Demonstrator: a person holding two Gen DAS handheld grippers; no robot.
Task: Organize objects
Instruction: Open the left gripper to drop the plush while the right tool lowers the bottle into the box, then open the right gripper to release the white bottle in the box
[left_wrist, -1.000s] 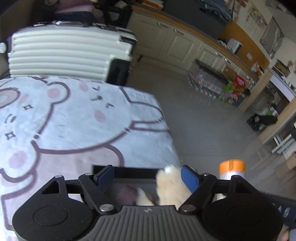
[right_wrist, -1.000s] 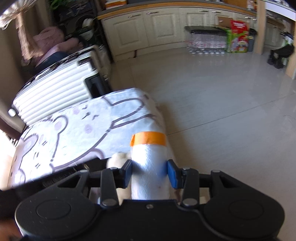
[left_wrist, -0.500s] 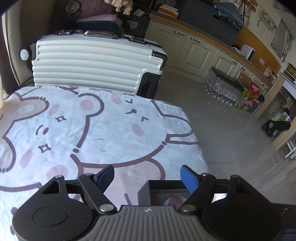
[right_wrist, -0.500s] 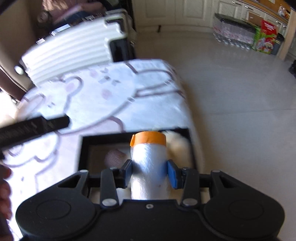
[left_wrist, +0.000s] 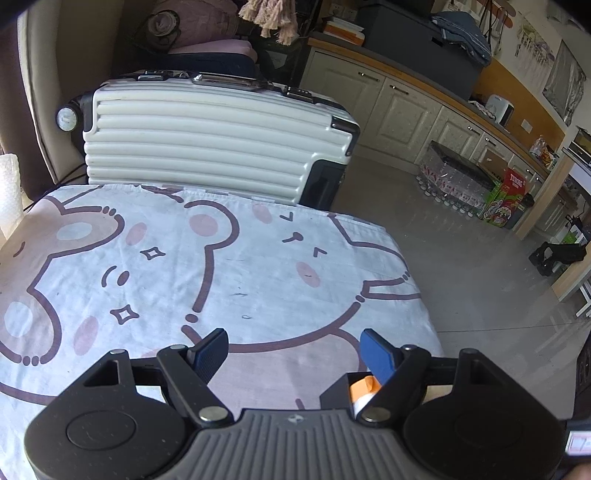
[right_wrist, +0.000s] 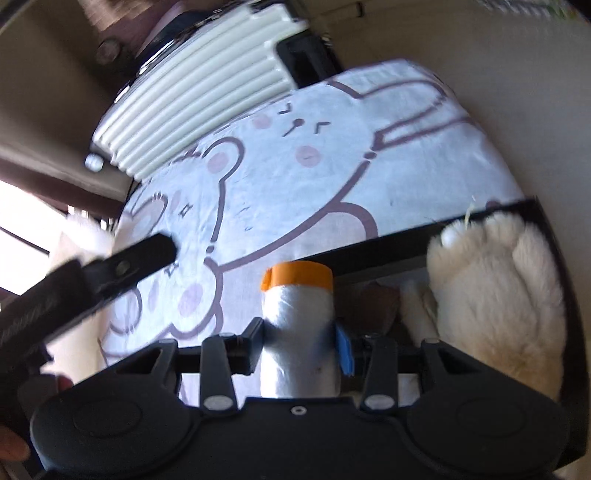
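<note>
My right gripper (right_wrist: 301, 341) is shut on a white roll with an orange band (right_wrist: 297, 325), held upright over the left part of a black box (right_wrist: 480, 221). A cream plush paw (right_wrist: 495, 288) lies in the box at the right. My left gripper (left_wrist: 295, 350) is open and empty above the cartoon-print cloth (left_wrist: 221, 266). The box's corner (left_wrist: 332, 393) and the roll's orange band (left_wrist: 364, 387) show under its right finger. The left gripper's body (right_wrist: 92, 280) crosses the right wrist view at left.
A white ribbed suitcase (left_wrist: 207, 136) stands behind the cloth-covered table. The table's right edge (left_wrist: 417, 295) drops to a tiled floor. Kitchen cabinets (left_wrist: 406, 110) and packs of bottles (left_wrist: 454, 184) stand far right. A white paper roll (left_wrist: 9, 192) is at the far left.
My left gripper let go of the plush paw in the box and pulled back left over the cloth. My right gripper carried the roll over the box.
</note>
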